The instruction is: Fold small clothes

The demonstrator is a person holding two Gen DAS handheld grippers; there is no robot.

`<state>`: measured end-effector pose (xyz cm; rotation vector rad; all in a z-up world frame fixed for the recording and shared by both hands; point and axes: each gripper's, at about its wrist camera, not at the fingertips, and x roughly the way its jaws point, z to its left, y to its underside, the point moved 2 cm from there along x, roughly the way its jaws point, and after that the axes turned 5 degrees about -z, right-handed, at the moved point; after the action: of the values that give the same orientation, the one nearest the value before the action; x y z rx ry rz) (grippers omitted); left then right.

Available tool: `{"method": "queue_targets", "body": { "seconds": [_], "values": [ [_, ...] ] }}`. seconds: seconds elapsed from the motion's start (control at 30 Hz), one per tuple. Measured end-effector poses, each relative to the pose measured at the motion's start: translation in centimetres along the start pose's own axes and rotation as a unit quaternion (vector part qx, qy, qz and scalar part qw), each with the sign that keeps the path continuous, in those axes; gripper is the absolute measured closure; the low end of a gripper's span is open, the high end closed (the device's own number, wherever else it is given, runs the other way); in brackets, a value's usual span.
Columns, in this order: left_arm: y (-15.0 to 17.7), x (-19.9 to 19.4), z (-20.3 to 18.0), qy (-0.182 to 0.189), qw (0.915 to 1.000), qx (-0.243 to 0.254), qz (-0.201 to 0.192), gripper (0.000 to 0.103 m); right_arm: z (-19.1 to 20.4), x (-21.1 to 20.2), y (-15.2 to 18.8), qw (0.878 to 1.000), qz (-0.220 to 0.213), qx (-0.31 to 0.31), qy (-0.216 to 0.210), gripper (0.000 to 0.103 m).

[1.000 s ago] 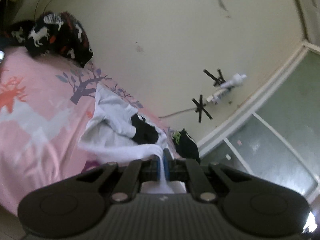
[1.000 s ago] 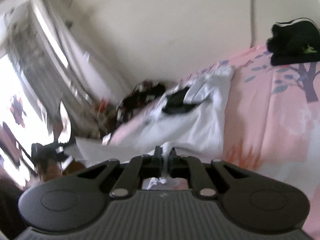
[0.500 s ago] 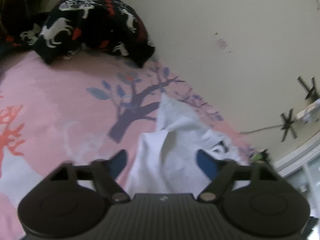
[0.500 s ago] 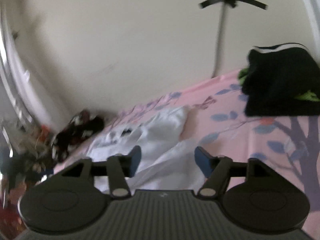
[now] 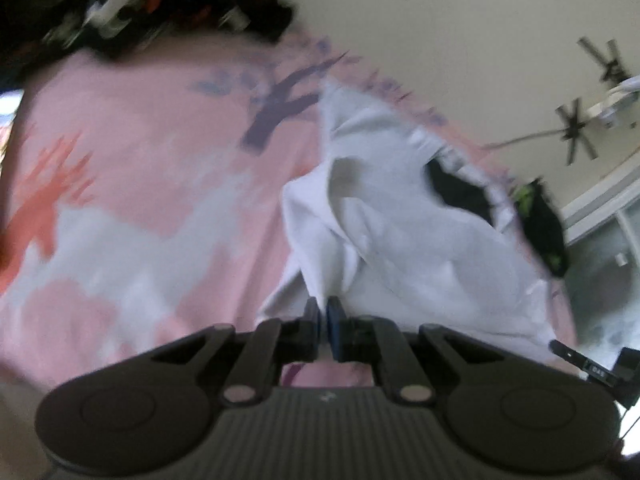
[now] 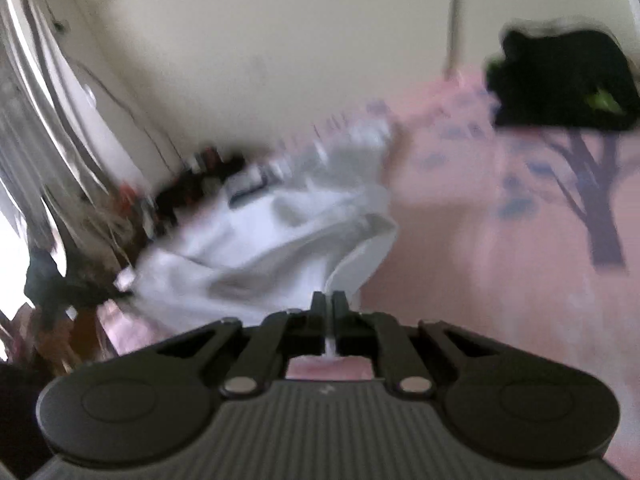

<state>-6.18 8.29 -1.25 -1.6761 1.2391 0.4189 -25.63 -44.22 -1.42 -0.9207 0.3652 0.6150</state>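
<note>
Task status: early in the fold, judged from the present lay of the cloth. The white garment (image 5: 400, 232) lies crumpled on the bed (image 5: 152, 184), near the wall side, with no clean folded edge visible; flattening and the folds proper remain to be done. The left gripper (image 5: 322, 318) has its jaws drawn together on a pinch of white fabric at the garment's near edge, and cloth rises from the pinch in a ridge. The right gripper (image 6: 329, 312) is likewise clamped, with a thin strip of white fabric showing between its fingers, at another part of the near edge. Both views are motion-blurred, so which part of the garment each gripper holds cannot be determined. Appearance of the garment: white, thin and limp, heavily creased, bunched into several overlapping layers, with a dark patch (image 5: 460, 196) at the far side that may be a print or an opening; the blur prevents a firm reading. A black item with green marks (image 6: 560, 80) sits on the bed apart from the garment, and a dark patterned pile (image 5: 160, 4) lies at the far end.
</note>
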Motion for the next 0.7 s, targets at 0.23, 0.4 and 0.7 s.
{"method": "queue_targets", "body": {
  "seconds": [0.23,0.4,0.7],
  "values": [
    [-1.4,-1.3,0.8,-0.049,0.9968,-0.011,-0.063,0.06,0.6,-1.0,-3.4,0.997,-0.075,-0.001,-0.029,0.06],
    [-2.5,-0.8,-2.5,-0.006,0.9959,0.044,-0.078,0.046,4.4,3.9,-3.1,0.994,0.021,-0.056,-0.092,0.06],
    [-2.5,4.3,-3.3,-0.033,0.9952,0.09,-0.016,0.091,6.3,7.4,-1.7,0.983,0.107,-0.102,-0.113,0.063]
  ]
}}
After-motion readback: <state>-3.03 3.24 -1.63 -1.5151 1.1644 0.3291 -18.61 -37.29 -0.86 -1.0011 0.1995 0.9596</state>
